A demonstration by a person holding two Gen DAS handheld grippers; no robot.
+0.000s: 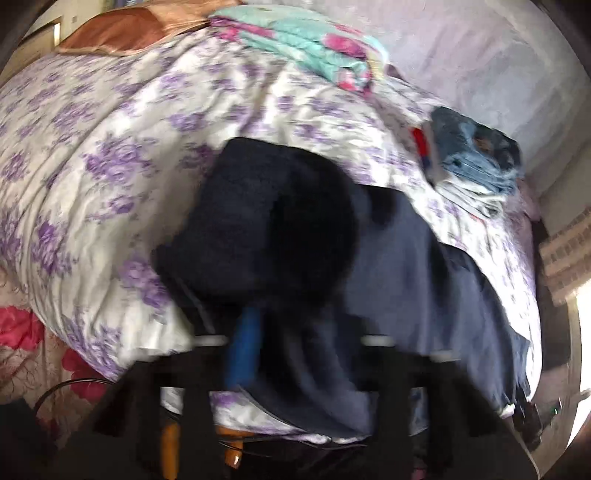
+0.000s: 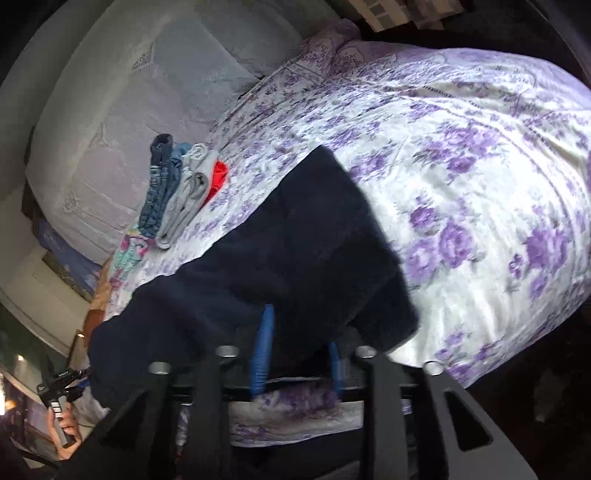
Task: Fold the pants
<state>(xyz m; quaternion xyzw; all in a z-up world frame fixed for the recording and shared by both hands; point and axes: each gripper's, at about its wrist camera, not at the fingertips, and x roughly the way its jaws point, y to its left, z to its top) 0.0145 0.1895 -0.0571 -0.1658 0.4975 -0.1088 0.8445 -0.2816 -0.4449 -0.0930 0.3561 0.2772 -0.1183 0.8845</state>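
Note:
Dark navy pants (image 1: pixel 258 206) lie on a bedspread (image 1: pixel 110 155) printed with purple flowers, near the bed's front edge. In the left wrist view the picture is blurred. My left gripper (image 1: pixel 280 350) has one blue finger (image 1: pixel 243 347) showing, while the other is buried under a fold of the pants that drapes over the jaws. In the right wrist view the pants (image 2: pixel 295 240) run from the left edge to the middle. My right gripper (image 2: pixel 298 358) has its two blue fingers close together, pinching the near hem. A hand (image 2: pixel 68 424) at the lower left holds the other gripper's handle.
A stack of folded clothes (image 1: pixel 476 155) (image 2: pixel 177 192), jeans, grey and red, sits at the far side by a padded lilac headboard (image 2: pixel 147 92). A folded teal and pink quilt (image 1: pixel 306 44) and a brown pillow (image 1: pixel 125 29) lie further off. The bed's edge runs just below the grippers.

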